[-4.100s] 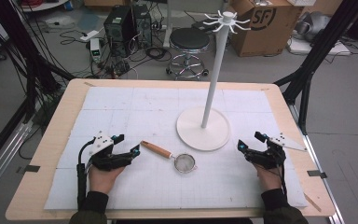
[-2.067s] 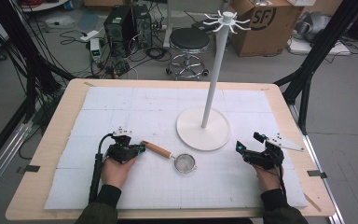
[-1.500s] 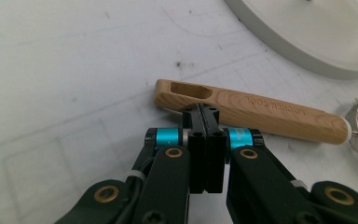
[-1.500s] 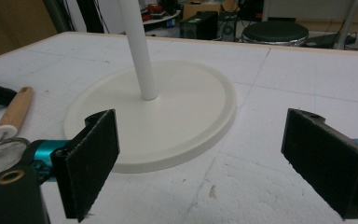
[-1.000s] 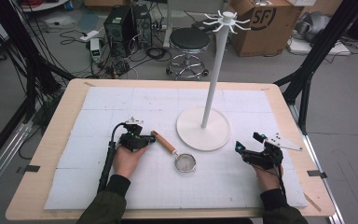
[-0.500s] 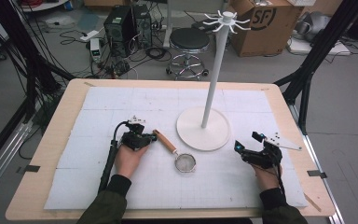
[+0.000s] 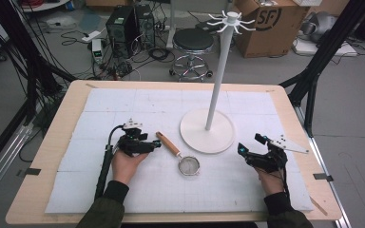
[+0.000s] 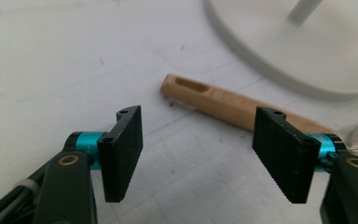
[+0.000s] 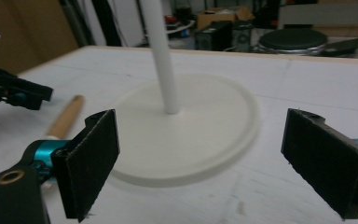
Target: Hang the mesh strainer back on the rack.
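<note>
A small strainer with a wooden handle (image 7: 168, 143) and a round mesh bowl (image 7: 188, 166) lies flat on the white mat, in front of the stand's base. My left gripper (image 7: 156, 145) sits just left of the handle's free end. Its jaws have just been opening and now stand wide with nothing between them. In the left gripper view (image 8: 205, 158) the handle (image 8: 223, 105) lies on the mat a little beyond the tips, untouched. My right gripper (image 7: 249, 144) rests at the mat's right, open and empty (image 9: 214, 163), facing the stand.
A white hanger stand rises mid-table, with a tall pole (image 7: 217, 78), a round base (image 7: 206, 130) and hooks on top (image 7: 230, 20). The base lies just past the strainer (image 8: 307, 60). The right gripper view has the pole (image 9: 161, 56) and the left gripper (image 9: 18, 93) farther off.
The left gripper's jaws have opened and let go of the handle's end, and the hand has drawn back a little. The strainer and the right gripper have stayed put.
</note>
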The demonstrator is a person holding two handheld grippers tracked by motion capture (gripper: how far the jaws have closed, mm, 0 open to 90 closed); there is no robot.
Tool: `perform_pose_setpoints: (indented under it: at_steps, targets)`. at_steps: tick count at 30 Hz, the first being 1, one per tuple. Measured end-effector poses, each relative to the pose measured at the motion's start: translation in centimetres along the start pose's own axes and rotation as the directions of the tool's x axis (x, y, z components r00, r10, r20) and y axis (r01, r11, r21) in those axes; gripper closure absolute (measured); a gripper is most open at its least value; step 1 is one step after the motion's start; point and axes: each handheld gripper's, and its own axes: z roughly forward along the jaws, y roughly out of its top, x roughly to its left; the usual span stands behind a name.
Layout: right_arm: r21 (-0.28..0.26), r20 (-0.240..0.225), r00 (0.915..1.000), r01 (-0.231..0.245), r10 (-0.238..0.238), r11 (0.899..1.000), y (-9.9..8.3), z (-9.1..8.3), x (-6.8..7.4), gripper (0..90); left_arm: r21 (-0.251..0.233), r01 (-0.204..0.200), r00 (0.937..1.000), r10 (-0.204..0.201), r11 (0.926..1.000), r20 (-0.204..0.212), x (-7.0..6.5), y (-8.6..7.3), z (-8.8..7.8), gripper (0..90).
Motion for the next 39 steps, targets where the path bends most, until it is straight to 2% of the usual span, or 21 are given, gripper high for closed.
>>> perform_pose_setpoints:
  at_steps: [2,3,5,6,7,9,10,11,12,13,19,25,26,27,31,33,34,35,36,37,39]
  targets:
    - [0.007,-0.060,0.9973,-0.043,0.043,0.999,0.3,0.4,0.8,10.6,-0.020,-0.002,0.9999,0.002,0.9998,0.011,0.0,-0.1,-0.5,29.2]
    - [0.017,-0.092,0.9938,-0.061,0.062,0.998,0.5,0.8,1.3,10.8,-0.044,-0.009,0.9996,0.010,0.9990,0.027,0.0,-0.2,-1.3,28.5]
    - [0.026,-0.124,0.9909,-0.050,0.053,0.998,0.7,1.3,2.3,15.4,-0.072,-0.024,0.9985,0.028,0.9971,0.047,-0.1,-0.5,-2.4,28.1]
    - [0.026,-0.124,0.9909,-0.050,0.053,0.998,0.7,1.3,2.3,15.4,-0.078,-0.031,0.9983,0.035,0.9965,0.047,-0.1,-0.6,-2.9,28.1]
    - [0.040,-0.143,0.9889,-0.033,0.039,0.999,0.9,1.8,3.3,15.1,-0.087,-0.034,0.9983,0.038,0.9956,0.044,-0.1,-1.0,-3.8,27.0]
    - [0.059,-0.162,0.9863,-0.020,0.029,0.998,0.9,2.5,4.1,15.2,-0.091,-0.035,0.9982,0.039,0.9952,0.045,0.0,-1.2,-4.2,26.0]
    - [0.078,-0.172,0.9843,-0.026,0.039,0.997,0.9,2.9,4.5,15.2,-0.116,-0.042,0.9975,0.048,0.9924,0.052,0.1,-1.9,-4.9,25.8]
    - [0.090,-0.183,0.9820,-0.030,0.046,0.996,0.9,3.3,4.8,15.2,-0.116,-0.042,0.9975,0.048,0.9924,0.052,0.1,-1.9,-4.9,25.8]
    - [0.094,-0.190,0.9807,-0.030,0.048,0.995,0.8,3.7,5.0,15.2,-0.117,-0.046,0.9975,0.052,0.9921,0.049,0.2,-2.2,-5.2,25.8]
    - [0.106,-0.196,0.9791,-0.036,0.056,0.994,0.8,4.0,5.3,15.2,-0.113,-0.027,0.9978,0.033,0.9932,0.057,0.5,-2.6,-5.5,25.8]
    - [0.151,-0.218,0.9732,-0.040,0.072,0.988,1.0,5.6,6.3,15.5,-0.129,-0.017,0.9982,0.025,0.9915,0.054,0.7,-3.1,-6.1,25.5]
    - [0.186,-0.244,0.9681,-0.009,0.056,0.982,2.6,7.6,8.0,16.1,-0.179,-0.063,0.9966,0.072,0.9819,0.040,-0.1,-2.6,-6.7,25.5]
    - [0.204,-0.262,0.9626,-0.013,0.068,0.979,3.1,8.4,8.7,16.2,-0.198,-0.062,0.9964,0.072,0.9782,0.045,-0.4,-2.6,-7.1,25.5]
    - [0.213,-0.266,0.9614,-0.013,0.071,0.977,3.3,8.8,9.1,16.2,-0.198,-0.062,0.9964,0.072,0.9782,0.045,-0.4,-2.6,-7.1,25.5]
    - [0.254,-0.271,0.9604,0.008,0.064,0.967,3.8,10.5,10.4,18.2,-0.216,-0.067,0.9953,0.081,0.9741,0.053,-0.7,-2.6,-7.4,25.5]
    - [0.297,-0.270,0.9599,0.008,0.076,0.955,4.0,11.6,11.0,18.6,-0.212,-0.069,0.9953,0.081,0.9749,0.052,-0.6,-2.7,-7.2,25.4]
    - [0.297,-0.270,0.9599,0.008,0.076,0.955,4.0,11.6,11.0,18.6,-0.211,-0.059,0.9957,0.073,0.9757,0.057,-0.5,-2.7,-7.1,25.4]
    - [0.339,-0.268,0.9591,0.005,0.091,0.941,4.2,12.8,11.6,19.0,-0.209,-0.060,0.9959,0.073,0.9760,0.054,-0.4,-2.7,-7.1,25.0]
    - [0.353,-0.271,0.9567,-0.003,0.105,0.936,4.3,13.3,11.7,19.0,-0.211,-0.059,0.9961,0.071,0.9757,0.051,-0.4,-2.7,-7.2,25.0]
    - [0.353,-0.271,0.9567,-0.003,0.105,0.936,4.3,13.3,11.7,19.0,-0.213,-0.056,0.9960,0.069,0.9754,0.056,-0.3,-2.7,-7.2,25.0]
    - [0.394,-0.270,0.9494,-0.043,0.160,0.918,4.1,14.7,11.8,22.8,-0.215,-0.061,0.9962,0.073,0.9747,0.048,-0.3,-2.8,-7.3,25.1]
